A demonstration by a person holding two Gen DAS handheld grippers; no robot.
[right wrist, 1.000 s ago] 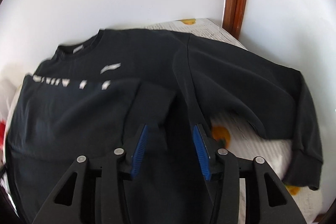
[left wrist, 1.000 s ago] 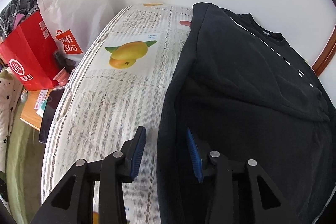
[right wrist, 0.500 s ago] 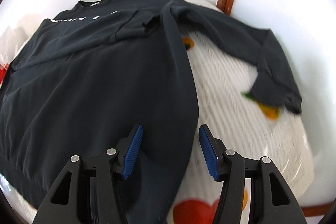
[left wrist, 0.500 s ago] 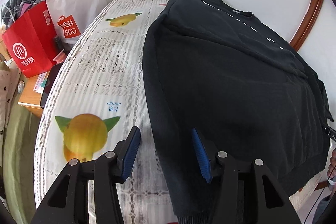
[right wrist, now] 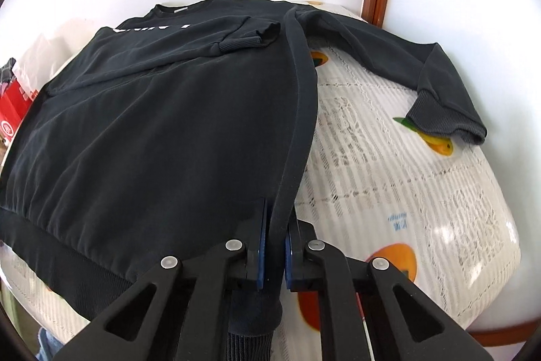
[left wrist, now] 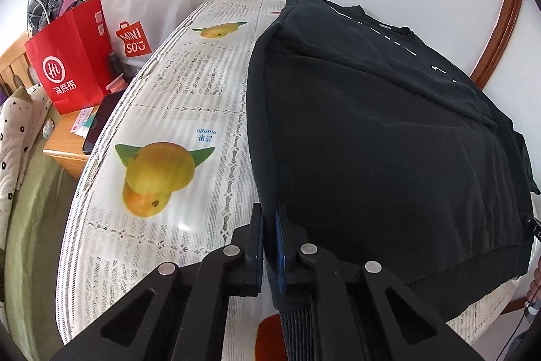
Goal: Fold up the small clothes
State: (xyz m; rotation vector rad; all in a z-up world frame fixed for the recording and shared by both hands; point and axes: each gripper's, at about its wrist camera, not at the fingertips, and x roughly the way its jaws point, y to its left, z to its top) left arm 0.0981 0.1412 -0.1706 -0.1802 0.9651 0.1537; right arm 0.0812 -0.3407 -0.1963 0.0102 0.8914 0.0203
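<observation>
Now I am pinching the black sweatshirt (left wrist: 389, 137) at both bottom corners: my left gripper (left wrist: 268, 246) and right gripper (right wrist: 274, 246) are clamping its side edges as it is lying on the fruit-print tablecloth (left wrist: 175, 110).

One black sweatshirt (left wrist: 372, 131) lies over the patterned cloth (left wrist: 189, 97), and two claws pinch it: the left claw (left wrist: 268, 246) on one side edge, the right claw (right wrist: 274, 251) on the other. Far ahead and left of the left claw stand two bags, one red bag (left wrist: 67, 56) and one white bag (left wrist: 148, 9). Just left of the left claw, two yellow fruits (left wrist: 155, 175) are printed together.
</observation>
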